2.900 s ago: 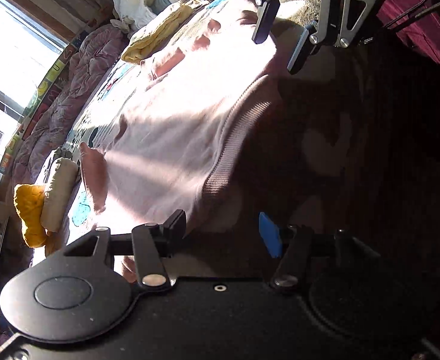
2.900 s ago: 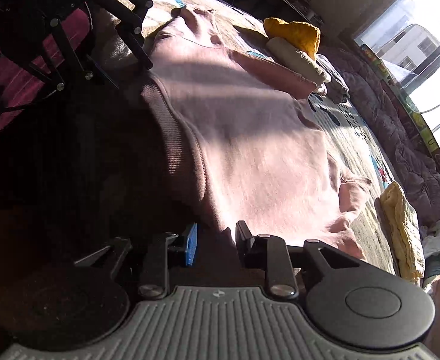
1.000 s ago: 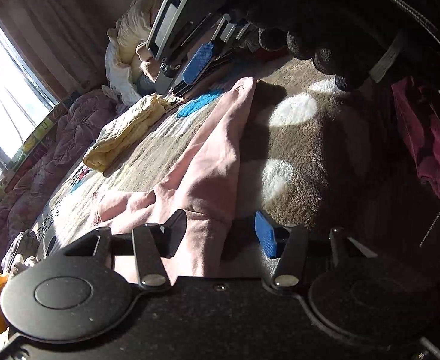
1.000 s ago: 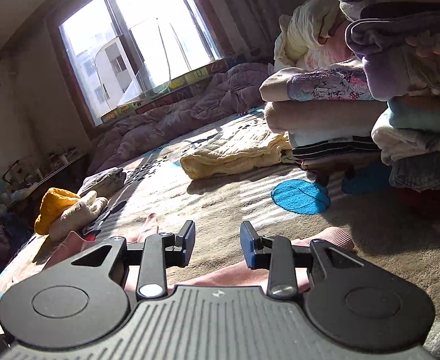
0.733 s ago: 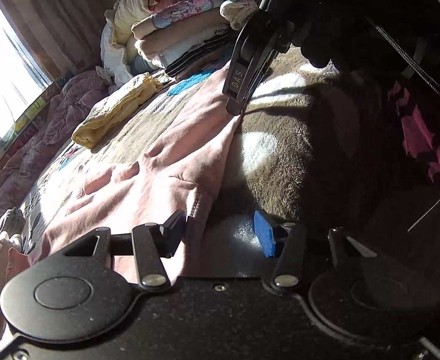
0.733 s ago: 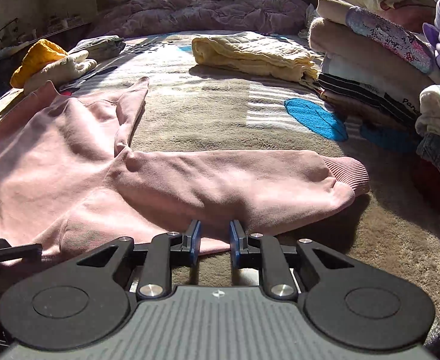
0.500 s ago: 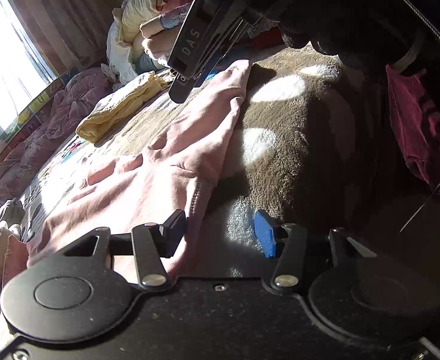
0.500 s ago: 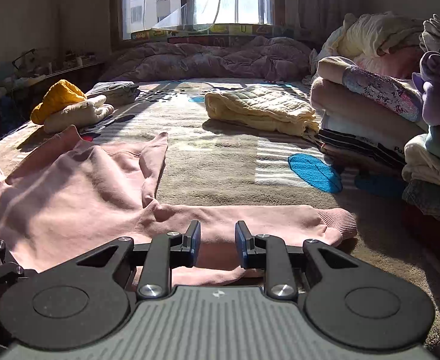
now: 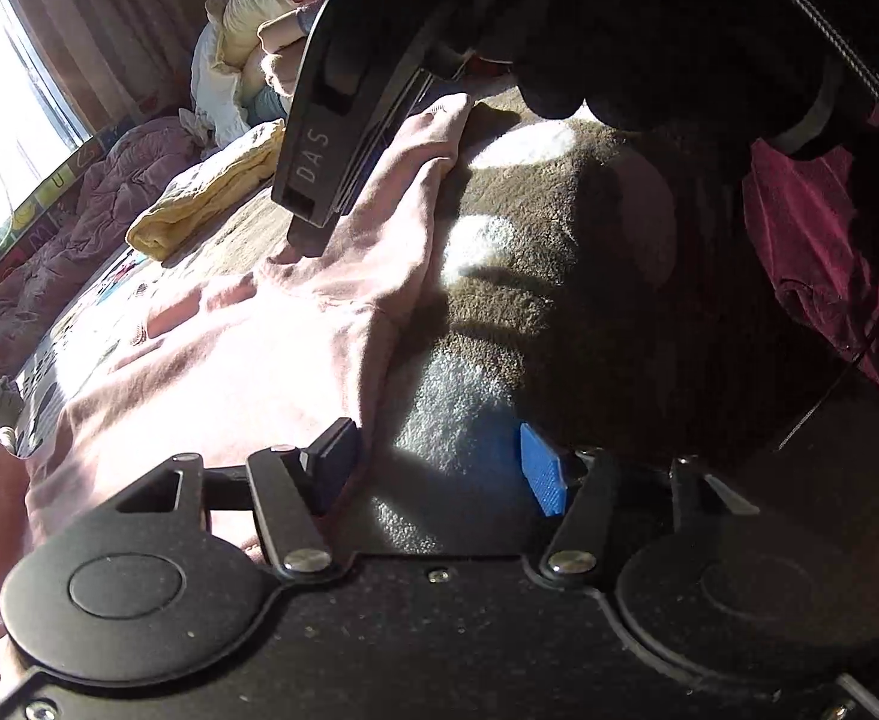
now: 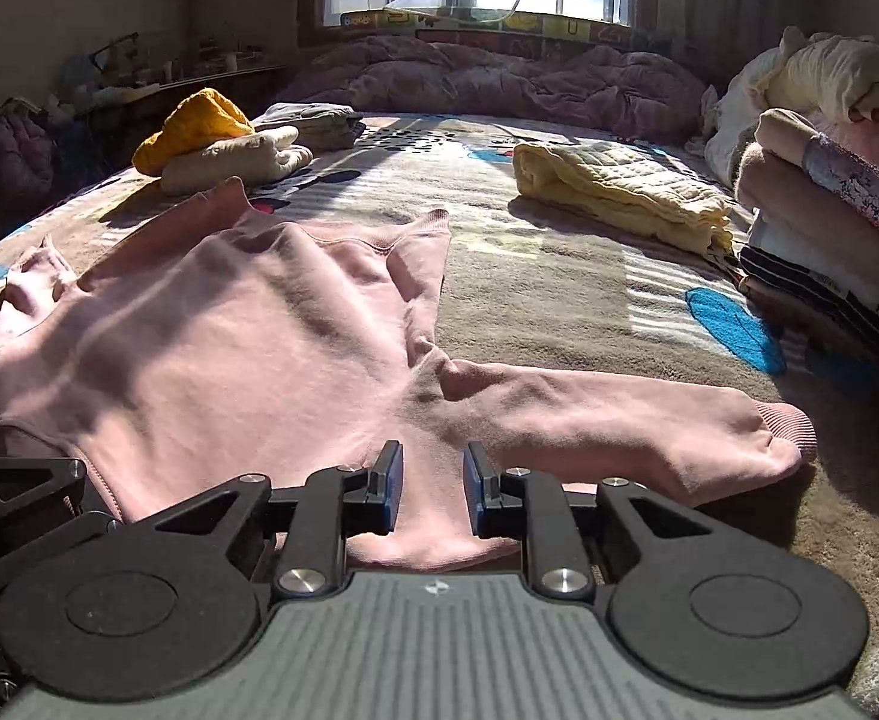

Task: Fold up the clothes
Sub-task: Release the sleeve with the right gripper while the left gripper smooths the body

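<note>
The pink long-sleeved cotton sweatshirt is spread flat on the brown patterned fleece bed cover, one sleeve stretched out to the right. The right gripper, fingers narrowly parted and just closing, is held low over the sleeve's base with nothing pinched; the left gripper, fingers spread and just widening, is held at the sweatshirt's edge, gripping nothing. Farther off, a folded yellow quilted cloth and a stack of folded laundry are seen.
</note>
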`<state>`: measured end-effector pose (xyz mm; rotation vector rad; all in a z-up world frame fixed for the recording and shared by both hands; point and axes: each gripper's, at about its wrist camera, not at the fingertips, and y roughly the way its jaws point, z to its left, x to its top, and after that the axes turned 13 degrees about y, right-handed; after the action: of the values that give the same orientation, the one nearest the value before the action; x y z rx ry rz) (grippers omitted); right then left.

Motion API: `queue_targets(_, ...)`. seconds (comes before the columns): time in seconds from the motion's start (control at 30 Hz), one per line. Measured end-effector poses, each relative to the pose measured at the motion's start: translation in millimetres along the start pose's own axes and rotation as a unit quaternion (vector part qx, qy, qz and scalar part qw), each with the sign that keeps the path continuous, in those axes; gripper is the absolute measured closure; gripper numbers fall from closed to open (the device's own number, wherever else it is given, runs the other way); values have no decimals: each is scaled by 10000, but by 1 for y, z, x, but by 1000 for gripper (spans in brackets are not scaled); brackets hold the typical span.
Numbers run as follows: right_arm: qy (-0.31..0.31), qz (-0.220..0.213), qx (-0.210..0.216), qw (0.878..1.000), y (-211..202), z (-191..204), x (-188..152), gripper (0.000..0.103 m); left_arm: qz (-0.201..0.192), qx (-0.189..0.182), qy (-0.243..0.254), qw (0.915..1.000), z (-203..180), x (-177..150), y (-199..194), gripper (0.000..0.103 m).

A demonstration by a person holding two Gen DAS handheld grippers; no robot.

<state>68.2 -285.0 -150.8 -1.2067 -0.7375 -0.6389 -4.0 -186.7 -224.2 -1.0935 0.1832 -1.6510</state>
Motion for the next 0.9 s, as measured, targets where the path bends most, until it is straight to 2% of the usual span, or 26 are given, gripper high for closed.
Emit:
queue_targets(0.07, -252, 6, 271, 9993, 4, 15, -2, 83, 7, -24, 38, 10000, 0, -1, 0, 42)
queue_targets(0.17, -901, 651, -98, 9938, 28, 23, -30, 82, 24, -111, 210, 9997, -1, -3, -2, 40)
queue_targets(0.2, -845, 449, -32, 9954, 22, 20, -35, 82, 23, -150, 287, 9995, 0, -3, -5, 40)
queue_targets(0.27, -673, 360, 31, 9971, 11, 18, -33, 82, -47, -287, 147, 9995, 12, -4, -15, 40)
queue_targets(0.3, -616, 280, 68, 9977, 5, 16, -31, 82, -149, -306, -97, 9994, 21, -3, -18, 41)
queue_targets(0.33, -513, 248, 66, 9984, 1, 13, -30, 82, -252, -316, -335, 9986, 30, -3, -21, 41)
queue_targets(0.43, 184, -61, 236, 9995, -10, -7, -21, 82, -606, -41, -798, 9950, 45, 4, -19, 41)
queue_targets(0.53, 869, -296, -38, 9958, -8, -31, -10, 81, -751, 11, -1050, 9916, 46, 12, 1, 42)
queue_targets(0.6, 1437, -443, -160, 9885, -5, -53, -5, 81, -572, -368, -1214, 9903, 41, 10, 19, 42)
queue_targets(0.7, 1863, -646, -390, 9796, -2, -78, 0, 80, -753, -470, -1540, 9841, 36, -3, 27, 40)
queue_targets(0.8, 1791, -672, -324, 9810, 6, -88, 5, 78, -726, -692, -1668, 9809, 45, -2, 28, 38)
queue_targets(0.87, 1205, -519, -164, 9912, 16, -72, 7, 78, -727, -671, -1613, 9819, 44, 0, 29, 38)
queue_targets(0.9, 704, -402, -43, 9967, 21, -58, 3, 78, -728, -663, -1586, 9824, 43, 0, 29, 38)
